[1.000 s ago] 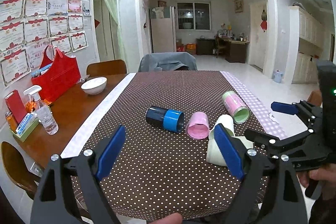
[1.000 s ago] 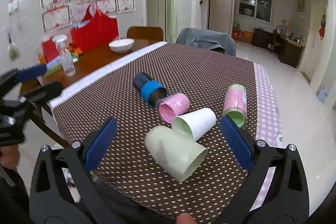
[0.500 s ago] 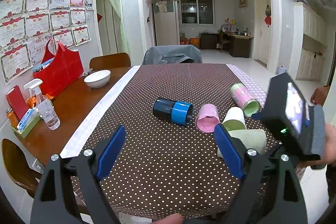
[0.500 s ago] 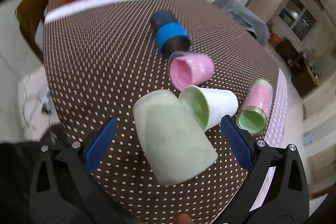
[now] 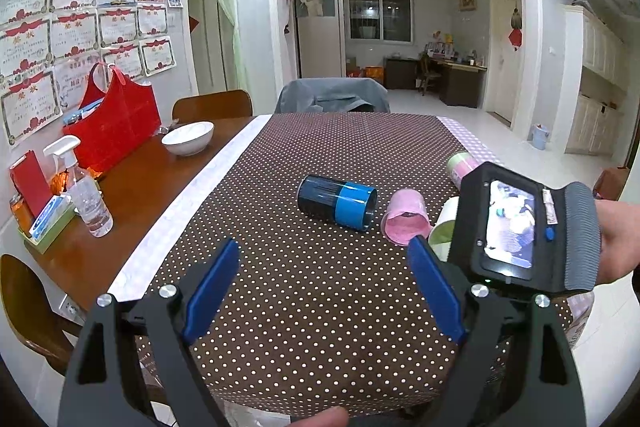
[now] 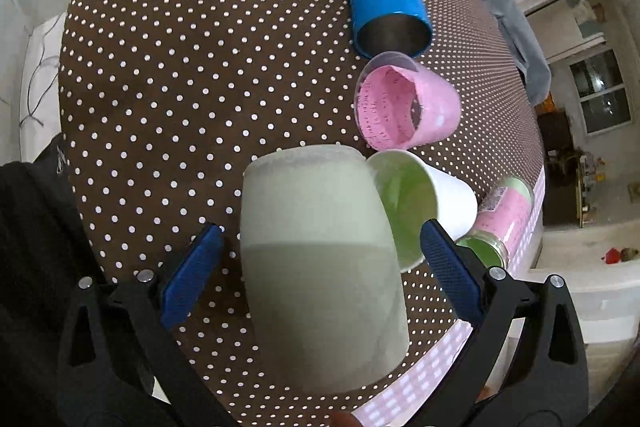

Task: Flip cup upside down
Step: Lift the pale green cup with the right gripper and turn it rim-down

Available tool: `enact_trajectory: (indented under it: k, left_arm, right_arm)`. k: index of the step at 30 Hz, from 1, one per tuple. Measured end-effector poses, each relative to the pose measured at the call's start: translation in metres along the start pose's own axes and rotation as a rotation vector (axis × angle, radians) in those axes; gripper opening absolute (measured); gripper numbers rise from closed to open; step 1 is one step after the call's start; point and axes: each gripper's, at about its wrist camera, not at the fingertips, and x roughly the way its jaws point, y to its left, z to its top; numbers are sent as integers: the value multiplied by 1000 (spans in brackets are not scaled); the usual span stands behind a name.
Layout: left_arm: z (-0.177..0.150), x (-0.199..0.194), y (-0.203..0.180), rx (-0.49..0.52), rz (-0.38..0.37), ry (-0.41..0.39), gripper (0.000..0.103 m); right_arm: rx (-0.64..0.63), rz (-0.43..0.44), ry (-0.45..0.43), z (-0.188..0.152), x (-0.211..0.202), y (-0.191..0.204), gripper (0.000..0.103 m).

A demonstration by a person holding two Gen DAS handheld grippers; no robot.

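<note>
On the wooden table (image 5: 132,195) stand a white ceramic bowl (image 5: 187,138), a red bag (image 5: 116,131) and a clear spray bottle (image 5: 86,195).

My right gripper (image 6: 320,267) straddles the pale green cup (image 6: 320,259) w/ gaps both sides. Just ahead-right, white cup (image 6: 432,203) touches it, crowding my right finger (image 6: 448,275); pink cup (image 6: 408,107) and blue cup (image 6: 388,7) lie beyond. Ahead-left is bare tablecloth (image 6: 160,67), room to pass.
</note>
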Motion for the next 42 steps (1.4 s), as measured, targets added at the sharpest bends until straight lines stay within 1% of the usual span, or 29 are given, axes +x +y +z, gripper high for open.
enact_trajectory:
  k: [1, 2, 4, 9, 12, 14, 24, 29, 32, 38, 42]
  left_arm:
    - [0, 0, 1, -1, 1, 1, 85]
    - [0, 1, 1, -2, 1, 2, 85]
    - [-1, 1, 0, -2, -2, 3, 85]
    - [-1, 1, -1, -1, -4, 4, 85]
    - [-1, 1, -1, 1, -4, 2, 85]
    - [-1, 1, -2, 2, -5, 0, 85]
    - [0, -1, -18, 28, -23, 2, 85]
    - [0, -4, -24, 36, -26, -2, 85]
    - [1, -6, -25, 37, -28, -5, 85]
    - [2, -6, -27, 26, -33, -8, 85]
    - [2, -5, -28, 26, -40, -4, 85]
  right_arm:
    - [-4, 1, 10, 1, 2, 0, 89]
    - [-7, 3, 19, 4, 4, -1, 82]
    - [-1, 20, 33, 5, 8, -4, 75]
    - [11, 26, 31, 5, 10, -10, 74]
    - [61, 55, 1, 7, 6, -17, 74]
    - [105, 82, -27, 2, 1, -24, 74]
    - [365, 186, -204, -36, -25, -65, 74]
    - [478, 226, -297, -54, -43, -62, 74]
    - [552, 249, -376, -64, -52, -64, 74]
    - [706, 243, -554, -81, -69, -62, 74]
    - [818, 217, -674, -92, -68, -55, 74]
